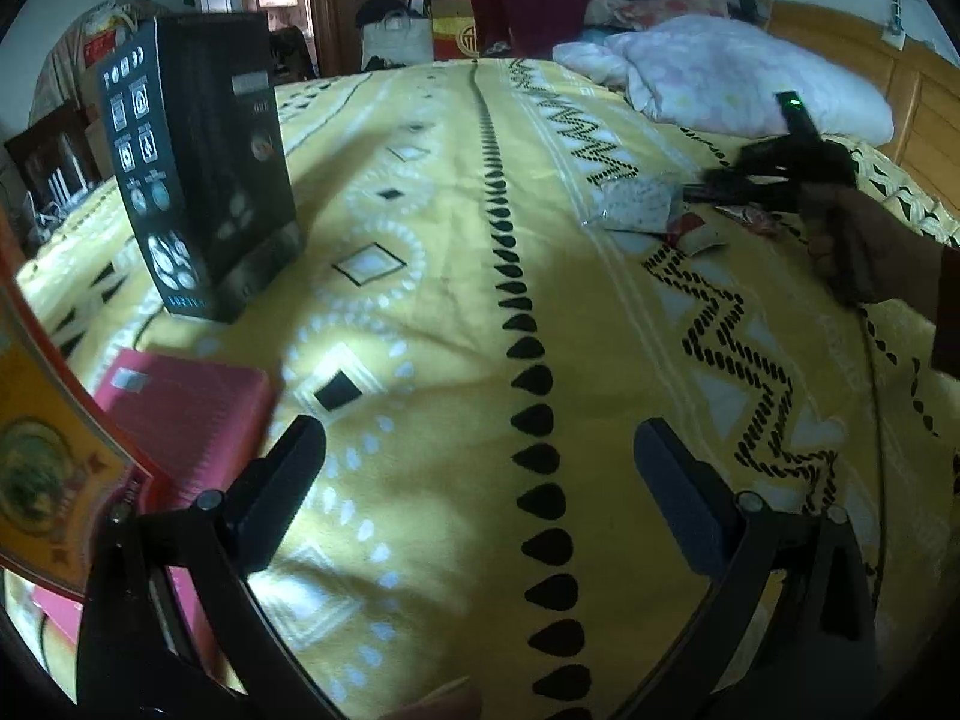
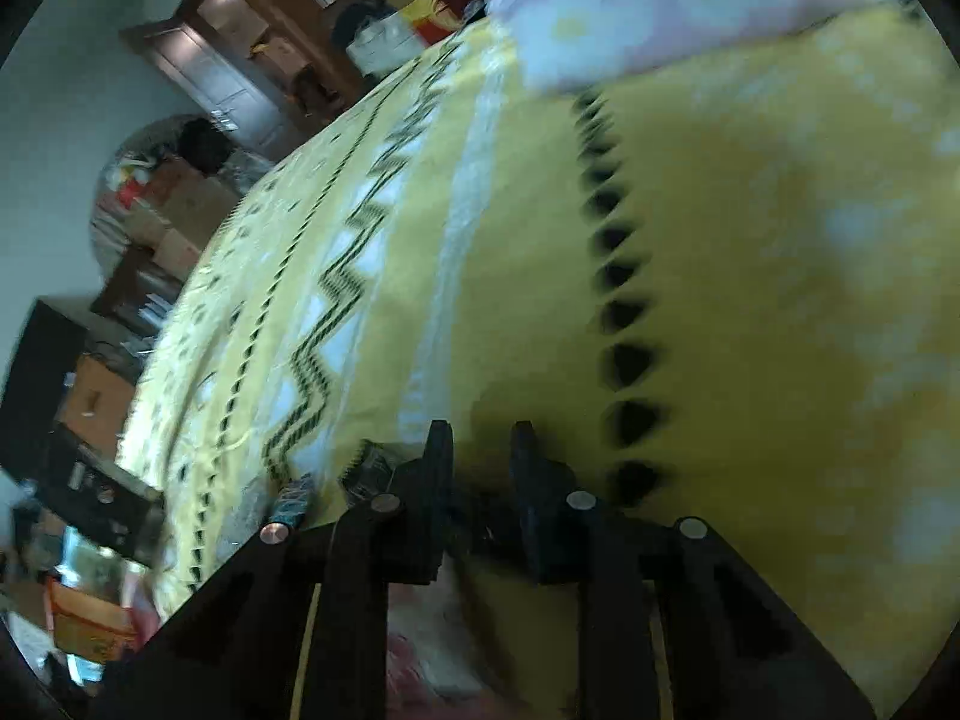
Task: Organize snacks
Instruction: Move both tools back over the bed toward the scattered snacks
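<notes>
My left gripper [image 1: 480,480] is open and empty, low over the yellow patterned bedspread [image 1: 456,276]. A pink box [image 1: 180,414] lies just left of its left finger. A black box [image 1: 204,162] stands upright further back on the left. Small snack packets [image 1: 636,207] lie on the bedspread at the far right, where my right gripper [image 1: 714,183] hovers over them, held by a hand. In the blurred, tilted right wrist view my right gripper [image 2: 480,438] has its jaws close together with a narrow gap; a pink-white packet [image 2: 432,618] shows below the fingers. Whether it is held is unclear.
An orange-yellow box [image 1: 42,432] fills the left edge close to the camera. A pink quilt [image 1: 720,72] and a wooden headboard [image 1: 912,96] lie at the back right. Bags and clothes pile up behind the bed. More wrappers [image 2: 366,468] lie left of the right fingers.
</notes>
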`<action>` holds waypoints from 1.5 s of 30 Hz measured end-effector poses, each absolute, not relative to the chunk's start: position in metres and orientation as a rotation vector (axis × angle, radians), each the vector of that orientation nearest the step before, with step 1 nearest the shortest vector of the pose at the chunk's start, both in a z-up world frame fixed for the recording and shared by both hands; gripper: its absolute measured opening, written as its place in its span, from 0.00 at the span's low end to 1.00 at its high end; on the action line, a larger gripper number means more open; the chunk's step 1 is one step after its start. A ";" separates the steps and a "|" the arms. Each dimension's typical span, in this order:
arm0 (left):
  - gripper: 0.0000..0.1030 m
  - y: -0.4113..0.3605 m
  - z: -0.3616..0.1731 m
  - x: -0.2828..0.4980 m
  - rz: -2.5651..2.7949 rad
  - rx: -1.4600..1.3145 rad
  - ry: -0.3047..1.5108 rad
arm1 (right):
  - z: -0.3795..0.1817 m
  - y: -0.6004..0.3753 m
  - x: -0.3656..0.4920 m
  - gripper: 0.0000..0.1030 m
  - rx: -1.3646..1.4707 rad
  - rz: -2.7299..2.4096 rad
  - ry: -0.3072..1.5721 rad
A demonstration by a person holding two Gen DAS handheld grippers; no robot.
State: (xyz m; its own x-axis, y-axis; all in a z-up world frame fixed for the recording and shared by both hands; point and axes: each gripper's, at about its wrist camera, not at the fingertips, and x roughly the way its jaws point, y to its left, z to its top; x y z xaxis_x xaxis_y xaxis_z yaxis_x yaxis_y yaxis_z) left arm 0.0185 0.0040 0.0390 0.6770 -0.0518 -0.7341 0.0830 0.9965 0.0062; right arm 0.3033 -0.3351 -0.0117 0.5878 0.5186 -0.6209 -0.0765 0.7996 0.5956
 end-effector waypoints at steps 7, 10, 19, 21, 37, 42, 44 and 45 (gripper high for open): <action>1.00 0.009 0.048 0.014 -0.070 0.035 0.807 | -0.012 -0.197 0.320 0.30 0.368 0.696 0.997; 1.00 0.014 0.055 0.009 -0.068 0.029 0.798 | -0.010 -0.155 0.296 0.31 0.290 0.770 1.021; 1.00 0.025 0.068 -0.019 -0.101 0.011 0.788 | 0.014 -0.103 0.135 0.32 0.031 0.811 1.034; 1.00 0.027 0.070 -0.025 -0.109 0.005 0.788 | 0.027 -0.113 0.120 0.34 0.005 0.728 0.998; 1.00 0.056 0.074 -0.047 -0.125 -0.043 0.802 | 0.010 -0.073 0.078 0.36 0.258 0.436 1.086; 1.00 0.059 0.071 -0.049 -0.134 -0.060 0.801 | 0.064 -0.106 0.105 0.39 0.158 0.296 0.886; 1.00 0.061 0.068 -0.048 -0.135 -0.075 0.812 | 0.066 -0.103 0.106 0.46 0.144 0.353 0.934; 1.00 0.062 0.067 -0.048 -0.133 -0.083 0.813 | 0.063 -0.101 0.106 0.48 0.185 0.389 0.971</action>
State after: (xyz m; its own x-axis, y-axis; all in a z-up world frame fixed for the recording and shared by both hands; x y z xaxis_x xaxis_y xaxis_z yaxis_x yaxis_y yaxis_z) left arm -0.0484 0.0624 0.0670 0.6796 -0.1501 -0.7180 0.0863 0.9884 -0.1249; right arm 0.1057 -0.1015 0.0627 0.5022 0.4017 -0.7658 -0.2383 0.9155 0.3241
